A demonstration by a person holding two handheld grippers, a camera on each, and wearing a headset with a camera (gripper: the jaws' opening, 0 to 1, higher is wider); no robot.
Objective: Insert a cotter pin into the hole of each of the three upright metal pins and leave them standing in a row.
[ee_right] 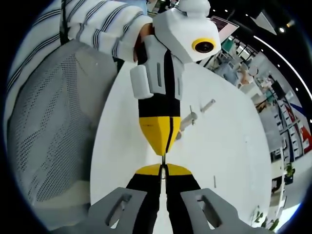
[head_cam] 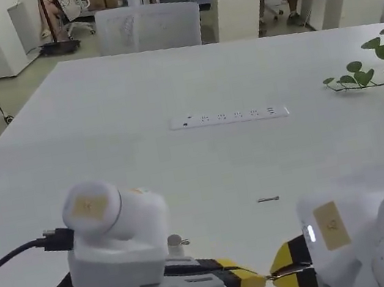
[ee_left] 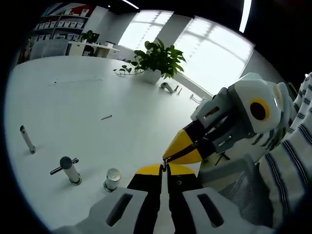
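Cotter pin point(ee_right: 163, 158): a thin sliver bridging the two yellow jaw tips at the centre of the right gripper view, held clear of the table. The left gripper point(ee_left: 163, 170) has its jaws drawn narrow on one end. The right gripper point(ee_right: 163, 170), tip to tip with it, appears pinched on the other end, so both seem to grip the same pin.

At the lower left of the left gripper view stand the three upright pins. The near metal pin point(ee_left: 112, 179) has nothing through it. The middle metal pin point(ee_left: 70, 170) carries a fitted cotter pin point(ee_left: 56, 170) crosswise near its head. The far metal pin point(ee_left: 27, 140) looks bare, though it is too small to be sure. A loose cotter pin point(ee_left: 106, 117) lies on the white table point(ee_left: 58, 107) above them in the frame, well apart. A power strip point(head_cam: 228, 116) and a potted plant point(ee_left: 156, 58) lie beyond.

Risks, as judged:
- If one gripper lets go before the other's hold is firm, the slim pin may twist or drop.
- A pin held askew would miss the small cross-hole.
- The bulky gripper bodies, brought close, could knock over an upright pin and break the row.
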